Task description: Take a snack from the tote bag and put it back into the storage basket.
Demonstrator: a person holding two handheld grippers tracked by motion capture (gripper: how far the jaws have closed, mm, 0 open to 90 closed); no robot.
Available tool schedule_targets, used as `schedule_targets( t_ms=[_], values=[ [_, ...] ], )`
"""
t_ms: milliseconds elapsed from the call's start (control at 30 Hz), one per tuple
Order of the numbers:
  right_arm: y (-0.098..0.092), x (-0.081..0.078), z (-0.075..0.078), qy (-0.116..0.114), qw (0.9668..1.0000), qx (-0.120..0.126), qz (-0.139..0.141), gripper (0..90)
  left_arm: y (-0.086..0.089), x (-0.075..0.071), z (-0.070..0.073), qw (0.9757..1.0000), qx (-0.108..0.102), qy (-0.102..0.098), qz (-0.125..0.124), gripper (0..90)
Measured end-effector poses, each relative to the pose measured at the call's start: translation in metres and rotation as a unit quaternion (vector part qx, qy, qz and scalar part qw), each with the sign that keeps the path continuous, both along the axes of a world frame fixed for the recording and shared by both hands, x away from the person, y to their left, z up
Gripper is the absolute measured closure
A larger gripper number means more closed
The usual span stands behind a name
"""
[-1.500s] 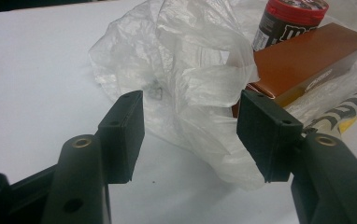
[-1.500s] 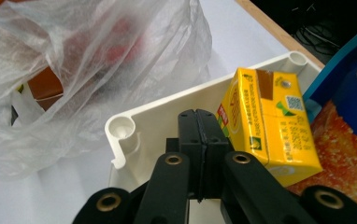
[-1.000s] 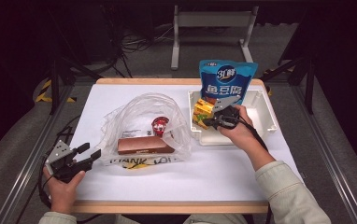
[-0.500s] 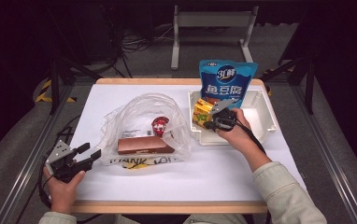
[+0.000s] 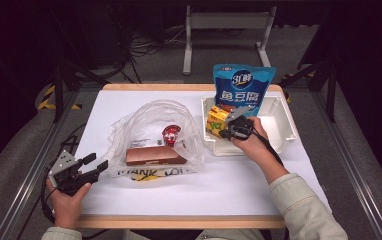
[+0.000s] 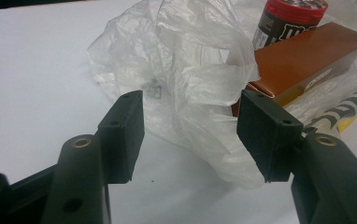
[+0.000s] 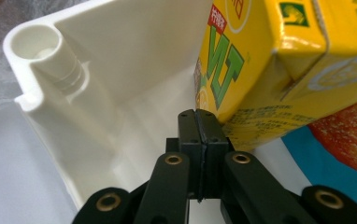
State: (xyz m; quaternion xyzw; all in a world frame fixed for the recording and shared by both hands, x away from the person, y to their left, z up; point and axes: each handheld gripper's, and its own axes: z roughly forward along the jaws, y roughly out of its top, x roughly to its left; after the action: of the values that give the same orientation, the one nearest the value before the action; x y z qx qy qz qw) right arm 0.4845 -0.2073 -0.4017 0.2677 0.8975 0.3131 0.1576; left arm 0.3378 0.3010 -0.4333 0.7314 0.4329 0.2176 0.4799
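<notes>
My right tongs (image 5: 229,129) sit inside the white tray (image 5: 284,127), clenched tight with nothing between the jaws. In the right gripper view the two pads meet flat against each other, and their tip (image 7: 198,122) is right at the lower corner of the yellow carton (image 7: 265,70); I cannot tell whether they touch it or stop just short. The carton stands tilted in the tray's left part, close to the tray wall (image 7: 120,70), and behind it leans the blue pouch (image 5: 244,87), upright against the tray's far side. A strip of that pouch shows under the carton in the right gripper view.

My left tongs (image 5: 93,165) rest at the near left of the surface (image 5: 229,180), released, the jaws standing wide apart with nothing gripped. In the left gripper view they point at the crumpled clear bag (image 6: 195,79); a fold of the bag reaches into the gap between the jaws, but the pads do not press on it. Inside the bag lies the brown box (image 6: 307,60) on its long side, and just behind it stands the red-lidded jar (image 6: 289,18). From the high view the bag (image 5: 154,120) spreads over the middle of the surface, well apart from the tray, with the box (image 5: 155,156) near its front edge and the jar (image 5: 171,134) just past it.
</notes>
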Motion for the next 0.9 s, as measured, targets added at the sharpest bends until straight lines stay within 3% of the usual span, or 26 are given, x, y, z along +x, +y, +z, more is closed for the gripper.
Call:
schedule_targets(
  t_ms=[900],
  values=[
    [-0.017,0.004,-0.002,0.002,0.9991,-0.005,-0.042,90.0,0.0,0.0,0.0,1.0,0.003,0.002,-0.001,41.7]
  ],
)
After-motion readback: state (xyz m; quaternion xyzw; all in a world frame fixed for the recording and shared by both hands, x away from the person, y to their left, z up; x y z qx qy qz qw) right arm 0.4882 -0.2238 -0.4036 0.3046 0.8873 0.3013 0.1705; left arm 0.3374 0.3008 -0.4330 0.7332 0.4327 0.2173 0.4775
